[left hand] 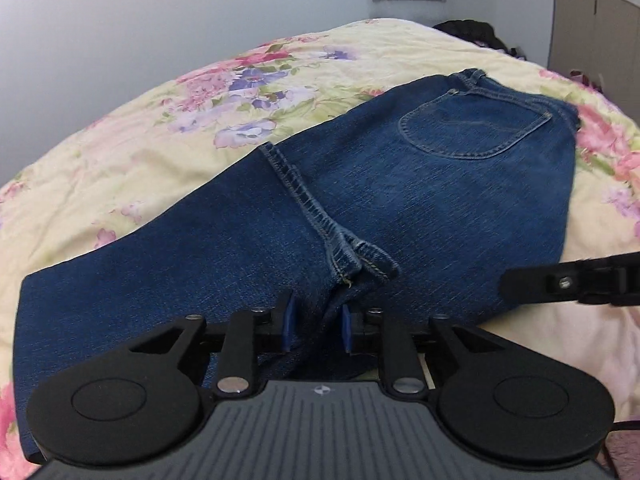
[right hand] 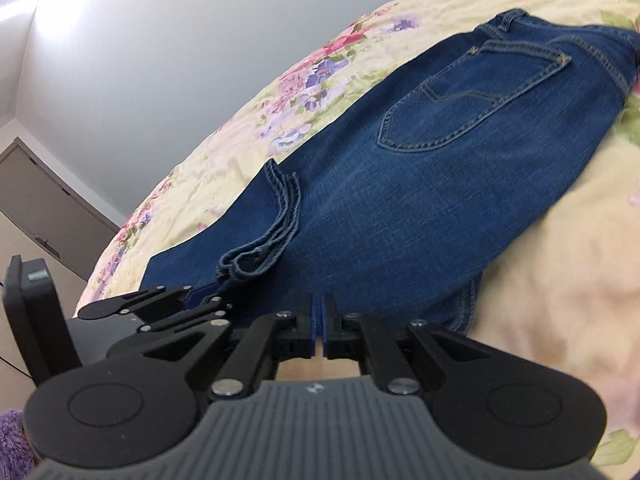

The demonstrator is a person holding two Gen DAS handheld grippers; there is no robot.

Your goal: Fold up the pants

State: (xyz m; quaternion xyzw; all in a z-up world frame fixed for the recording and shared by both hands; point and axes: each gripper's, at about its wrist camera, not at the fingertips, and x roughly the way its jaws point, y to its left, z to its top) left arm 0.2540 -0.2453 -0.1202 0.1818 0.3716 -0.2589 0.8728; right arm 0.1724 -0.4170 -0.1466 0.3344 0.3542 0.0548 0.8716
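Note:
Blue jeans lie folded on the floral bedspread, back pocket up, waistband at the far end. The leg hems rest on top near me. My left gripper has its blue pads around a fold of denim at the near edge, jaws partly closed on it. My right gripper is shut on the jeans' near edge; the jeans stretch away from it. The left gripper also shows in the right wrist view, and the right gripper's finger shows in the left wrist view.
A bedspread with pink and purple flowers covers the bed. A grey wall is behind. A dark pile of clothes lies at the far end. A cabinet door stands to the left.

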